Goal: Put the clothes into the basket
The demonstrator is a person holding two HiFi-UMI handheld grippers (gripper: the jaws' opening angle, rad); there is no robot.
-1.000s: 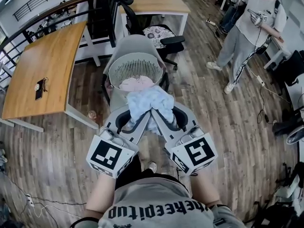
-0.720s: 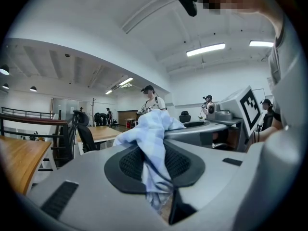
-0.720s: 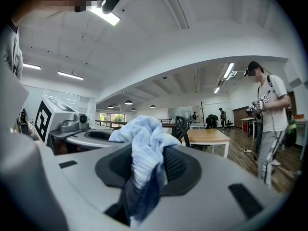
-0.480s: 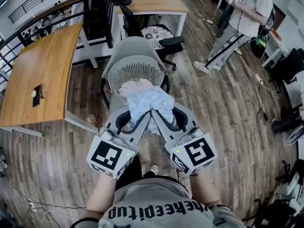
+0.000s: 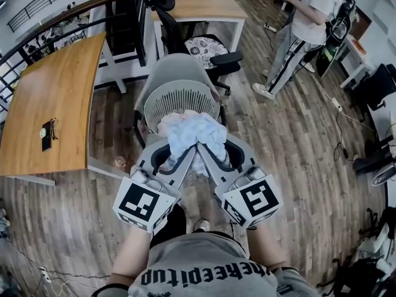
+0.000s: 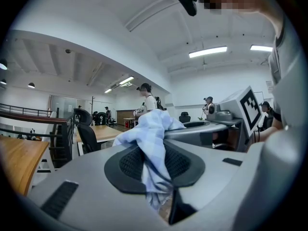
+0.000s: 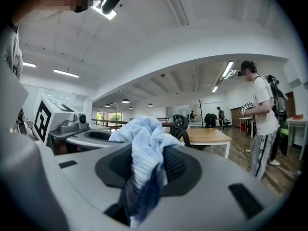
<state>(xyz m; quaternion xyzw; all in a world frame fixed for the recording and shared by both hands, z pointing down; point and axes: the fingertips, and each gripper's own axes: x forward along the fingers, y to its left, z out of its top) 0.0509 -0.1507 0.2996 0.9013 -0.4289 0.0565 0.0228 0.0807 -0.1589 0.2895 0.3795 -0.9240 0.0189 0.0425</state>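
By the basket (image 5: 179, 94), the left tool (image 5: 187, 152) and right tool (image 5: 208, 152) clamp the cloth (image 5: 197, 132).

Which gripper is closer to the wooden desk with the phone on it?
Left. The left gripper grips the side of the blue cloth that faces the desk. The right gripper grips the cloth's other side, farther from the desk.

The pale-blue checked cloth (image 5: 197, 135) hid most of the inside of the white slatted plastic basket (image 5: 179, 96); the standing person (image 5: 304, 23) was cut off at the top edge
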